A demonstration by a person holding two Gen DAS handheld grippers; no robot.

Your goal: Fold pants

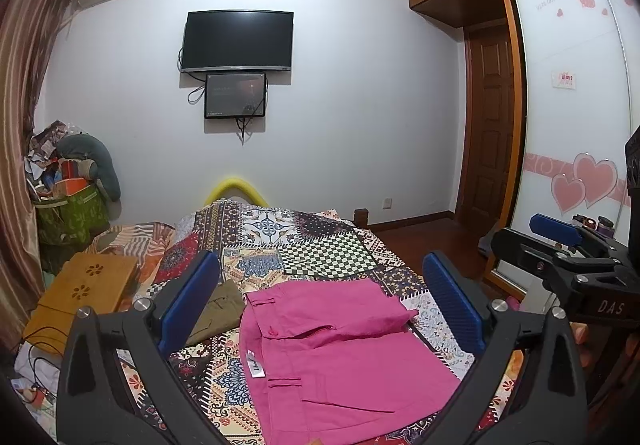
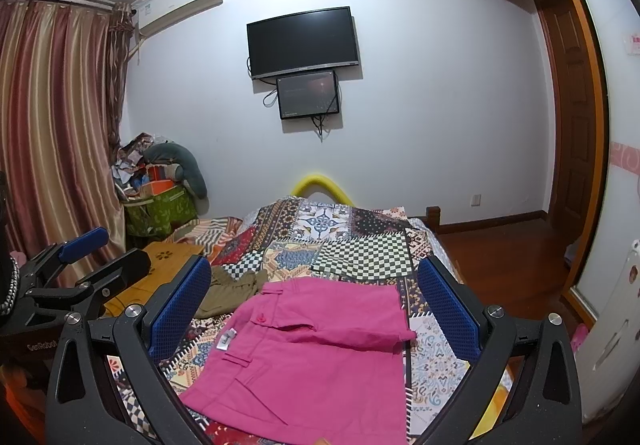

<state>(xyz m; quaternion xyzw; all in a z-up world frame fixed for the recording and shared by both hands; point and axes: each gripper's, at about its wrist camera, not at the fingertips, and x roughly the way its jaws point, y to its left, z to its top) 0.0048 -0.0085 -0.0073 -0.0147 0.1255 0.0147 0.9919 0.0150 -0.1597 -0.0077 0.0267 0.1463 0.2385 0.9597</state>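
Note:
The pink pants [image 1: 340,361] lie folded in a compact rectangle on the patchwork bedspread [image 1: 304,241], waistband to the left; they also show in the right wrist view [image 2: 312,353]. My left gripper [image 1: 320,301] is open and empty, held above the pants. My right gripper [image 2: 316,305] is open and empty, also above the pants. The right gripper shows at the right edge of the left wrist view [image 1: 560,241], and the left gripper at the left edge of the right wrist view [image 2: 92,253].
Folded olive-brown pants [image 1: 216,309] lie left of the pink ones. A wooden lap tray [image 1: 84,293] sits at the bed's left side. Bags of clutter [image 1: 68,197] stand in the corner. A wardrobe [image 1: 572,105] and wooden floor [image 1: 436,241] are to the right.

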